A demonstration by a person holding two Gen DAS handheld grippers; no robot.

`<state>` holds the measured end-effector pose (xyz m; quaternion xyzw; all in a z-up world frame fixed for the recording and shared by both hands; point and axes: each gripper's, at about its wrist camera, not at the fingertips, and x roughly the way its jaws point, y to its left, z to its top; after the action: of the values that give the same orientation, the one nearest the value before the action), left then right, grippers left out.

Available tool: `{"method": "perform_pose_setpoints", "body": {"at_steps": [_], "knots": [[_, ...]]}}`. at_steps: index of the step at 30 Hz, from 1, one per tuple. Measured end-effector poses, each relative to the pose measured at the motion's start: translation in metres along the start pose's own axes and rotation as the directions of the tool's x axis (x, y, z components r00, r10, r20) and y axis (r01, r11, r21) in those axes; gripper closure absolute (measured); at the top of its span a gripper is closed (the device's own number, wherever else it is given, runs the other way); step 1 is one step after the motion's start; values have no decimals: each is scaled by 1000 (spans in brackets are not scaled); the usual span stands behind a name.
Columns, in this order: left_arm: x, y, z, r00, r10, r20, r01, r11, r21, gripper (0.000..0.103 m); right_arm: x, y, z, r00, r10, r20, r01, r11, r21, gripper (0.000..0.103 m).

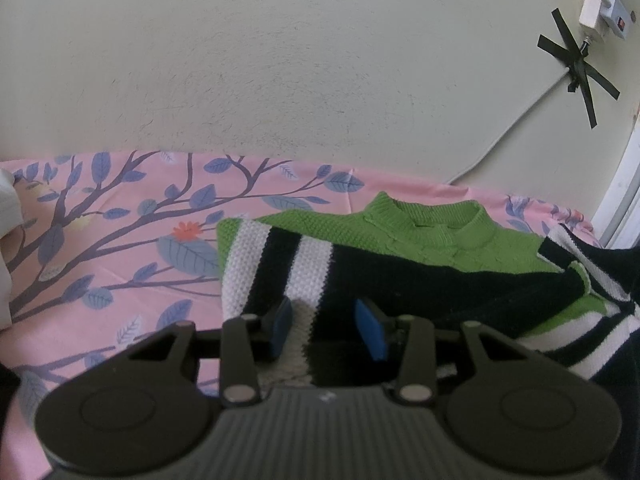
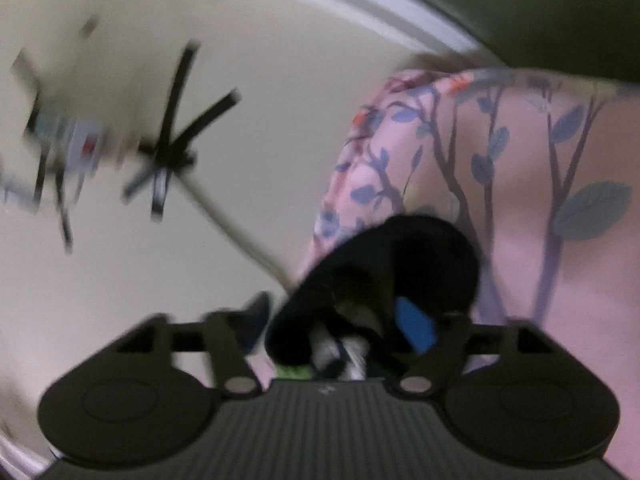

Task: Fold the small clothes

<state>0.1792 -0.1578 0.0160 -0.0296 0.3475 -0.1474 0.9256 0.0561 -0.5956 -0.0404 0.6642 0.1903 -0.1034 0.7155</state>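
A small knitted sweater (image 1: 420, 240), green with black and white stripes, lies on a pink bedsheet (image 1: 120, 260) with a blue leaf print. One sleeve is folded across its body. My left gripper (image 1: 326, 326) is open just above the striped part of the sweater, blue pads (image 1: 370, 328) apart with cloth below them. In the blurred right wrist view my right gripper (image 2: 340, 320) has a black part of the sweater (image 2: 384, 264) bunched between its fingers; whether the jaws pinch it is unclear.
A cream wall (image 1: 280, 60) rises behind the bed. Black tape strips (image 1: 576, 68) hold a white cable to it, with a power strip (image 1: 604, 0) at the top right. White cloth (image 1: 8, 216) lies at the sheet's left edge.
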Motion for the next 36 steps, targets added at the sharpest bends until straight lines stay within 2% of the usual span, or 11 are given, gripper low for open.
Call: {"method": "perform_pose_setpoints", "body": {"at_steps": [3, 6, 8, 13, 15, 20, 24, 27, 29, 33, 36], "knots": [[0, 0, 0, 1000, -5, 1, 5, 1000, -7, 65, 26, -13, 16, 999, -19, -25, 24, 971, 238, 14], [0, 2, 0, 1000, -12, 2, 12, 1000, -15, 65, 41, -13, 22, 997, -71, -23, 75, 962, 264, 39], [-1, 2, 1, 1000, -17, 3, 17, 1000, -21, 64, 49, -10, 24, 998, -66, -15, 68, 971, 229, 72], [-1, 3, 1, 1000, -29, 4, 29, 999, -32, 63, 27, 59, 23, 981, -16, 194, 48, 986, -161, 81], [0, 5, 1, 999, -36, 4, 36, 999, -40, 62, 19, 113, 1, 963, 61, 262, 74, 876, -476, 81], [-3, 26, 3, 992, -122, 27, 125, 981, -149, 57, 41, 192, -112, 988, 152, 24, -32, 355, -934, 80], [-4, 55, 3, 978, -198, 62, 208, 931, -300, 51, 86, 165, -214, 974, -74, -213, -212, 13, -977, 75], [-2, 60, 3, 974, -217, 59, 224, 918, -326, 51, 103, 118, -252, 916, -277, -290, -327, -100, -940, 63], [-3, 55, 4, 976, -206, 66, 216, 930, -298, 49, 93, 111, -239, 929, -248, -273, -301, -79, -950, 63], [-4, 52, 4, 979, -194, 66, 205, 940, -272, 48, 66, 127, -140, 982, -71, -172, -140, 328, -934, 37], [-5, 56, 3, 977, -202, 71, 214, 935, -284, 48, 75, 130, -83, 993, -117, -5, 51, 471, -881, 26]]}}
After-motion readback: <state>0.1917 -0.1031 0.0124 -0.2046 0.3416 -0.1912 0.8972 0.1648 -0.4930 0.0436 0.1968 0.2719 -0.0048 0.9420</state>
